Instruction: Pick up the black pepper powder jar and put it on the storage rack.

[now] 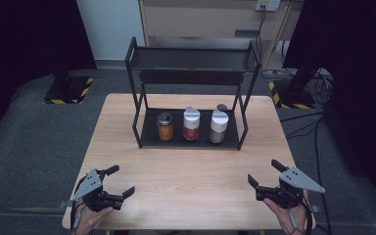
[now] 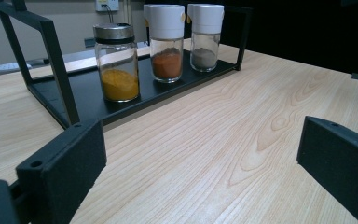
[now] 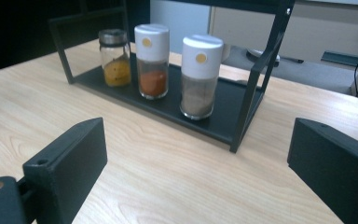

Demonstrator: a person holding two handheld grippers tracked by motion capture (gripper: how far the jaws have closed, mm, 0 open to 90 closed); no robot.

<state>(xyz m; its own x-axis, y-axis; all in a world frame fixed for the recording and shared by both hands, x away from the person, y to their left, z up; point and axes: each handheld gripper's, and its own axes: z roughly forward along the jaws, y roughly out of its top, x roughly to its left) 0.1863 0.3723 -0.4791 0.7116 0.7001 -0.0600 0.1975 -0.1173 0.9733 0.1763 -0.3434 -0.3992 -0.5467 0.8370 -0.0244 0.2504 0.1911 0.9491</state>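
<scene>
High view: left gripper [image 1: 119, 180] and right gripper [image 1: 263, 173] low over the near desk [image 1: 191, 171], jaws apart and empty, well short of the black rack [image 1: 147, 139]. Left gripper view: yellow spice jar [image 2: 117, 63], orange-red jar [image 2: 167, 43], grey jar [image 2: 205, 37] lined up on the rack's bottom shelf. Right gripper view: same three jars ahead between wide jaws.

Three spice jars stand upright in a row on the rack's bottom shelf: yellow-filled jar [image 1: 165, 127], orange-filled jar [image 1: 191, 124], grey-filled jar [image 1: 218, 127].

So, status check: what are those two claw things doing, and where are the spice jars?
Left gripper and right gripper open, empty, near table edge. Three spice jars upright on rack's bottom shelf. Nothing in the way.
</scene>
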